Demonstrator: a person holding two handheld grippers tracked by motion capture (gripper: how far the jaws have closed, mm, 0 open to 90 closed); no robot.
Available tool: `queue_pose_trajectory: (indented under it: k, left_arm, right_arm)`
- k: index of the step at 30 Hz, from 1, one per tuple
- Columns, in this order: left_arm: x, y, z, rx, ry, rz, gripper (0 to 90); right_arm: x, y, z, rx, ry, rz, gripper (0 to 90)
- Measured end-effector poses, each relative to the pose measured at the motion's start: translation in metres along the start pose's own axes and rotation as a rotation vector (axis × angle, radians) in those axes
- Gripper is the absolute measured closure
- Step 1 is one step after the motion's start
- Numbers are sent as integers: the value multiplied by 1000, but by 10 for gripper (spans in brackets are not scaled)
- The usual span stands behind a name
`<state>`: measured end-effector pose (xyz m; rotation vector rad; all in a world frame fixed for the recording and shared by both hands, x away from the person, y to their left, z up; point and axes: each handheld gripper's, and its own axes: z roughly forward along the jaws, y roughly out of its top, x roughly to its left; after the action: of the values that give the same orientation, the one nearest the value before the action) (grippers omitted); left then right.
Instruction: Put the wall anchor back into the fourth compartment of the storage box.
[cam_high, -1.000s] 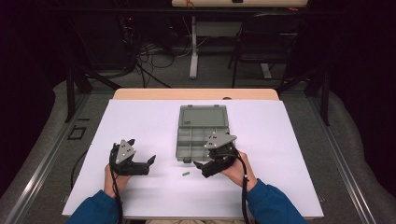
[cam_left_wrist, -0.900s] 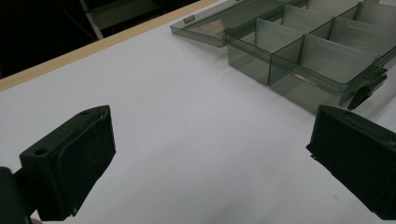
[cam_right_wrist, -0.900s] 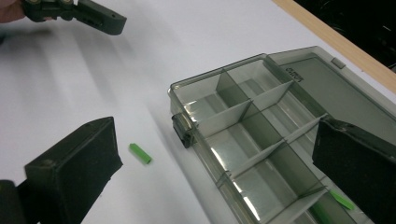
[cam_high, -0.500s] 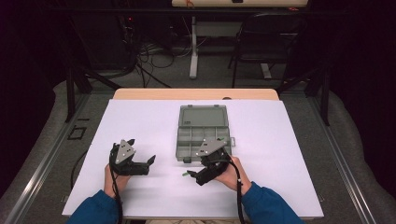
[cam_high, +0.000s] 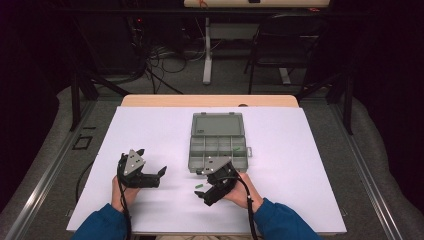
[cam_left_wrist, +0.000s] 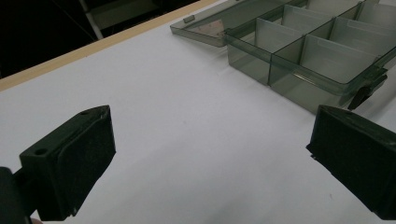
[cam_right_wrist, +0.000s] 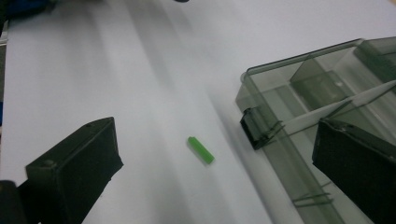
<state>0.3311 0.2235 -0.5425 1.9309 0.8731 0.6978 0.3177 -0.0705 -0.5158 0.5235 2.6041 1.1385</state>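
1. The right hand-held gripper (cam_high: 206, 192) is released, its two black jaws spread wide with nothing between the pads. It hovers low over the white surface (cam_high: 310, 165), tilted downward, just in front of the box's near edge.
2. In the right gripper view, a small green plastic stick (cam_right_wrist: 201, 150) lies flat on the white surface in the gap between the two spread jaws, touching neither. In the high view the same stick (cam_high: 199, 186) sits just beside the right hand-held gripper's tips, a little toward the person's left.
3. Just beyond the stick stands a translucent grey plastic compartment box (cam_high: 218, 150), lid open and laid back flat away from the person. Its black front latch (cam_right_wrist: 253, 126) faces the stick, close but apart from it.
4. One of the box's upper compartments holds a small green piece (cam_high: 237, 148); what it is cannot be told at this size.
5. The left hand-held gripper (cam_high: 163, 171) is also released, jaws wide apart and empty. It rests low on the white surface, well to the left of the box, pointing toward it.
6. In the left gripper view, the box (cam_left_wrist: 322, 51) shows its empty divided compartments past the right-hand jaw.
7. The person's blue sleeves (cam_high: 280, 222) enter from the near edge.
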Motion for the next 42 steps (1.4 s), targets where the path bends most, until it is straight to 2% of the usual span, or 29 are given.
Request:
queue_pose_trajectory:
  k: [5, 8, 11, 21, 29, 37, 42]
  left_arm:
    - [0, 0, 0, 0, 1, 2, 1]
    - [0, 0, 0, 0, 1, 1, 1]
    - [0, 0, 0, 0, 1, 2, 2]
    - [0, 0, 0, 1, 0, 3, 1]
    - [0, 0, 0, 1, 0, 3, 2]
    - [0, 0, 0, 0, 0, 3, 2]
    - [0, 0, 0, 0, 1, 1, 2]
  right_arm:
    - [4, -3, 9, 13, 12, -8, 53]
    - [5, -4, 13, 20, 20, -20, 115]
    - [5, -7, 18, 34, 20, -14, 183]
    - [2, -11, 31, 67, 43, -9, 486]
    - [1, -13, 42, 99, 60, -7, 636]
    - [0, -14, 43, 109, 76, 18, 817]
    - [-1, -15, 43, 108, 75, 19, 836]
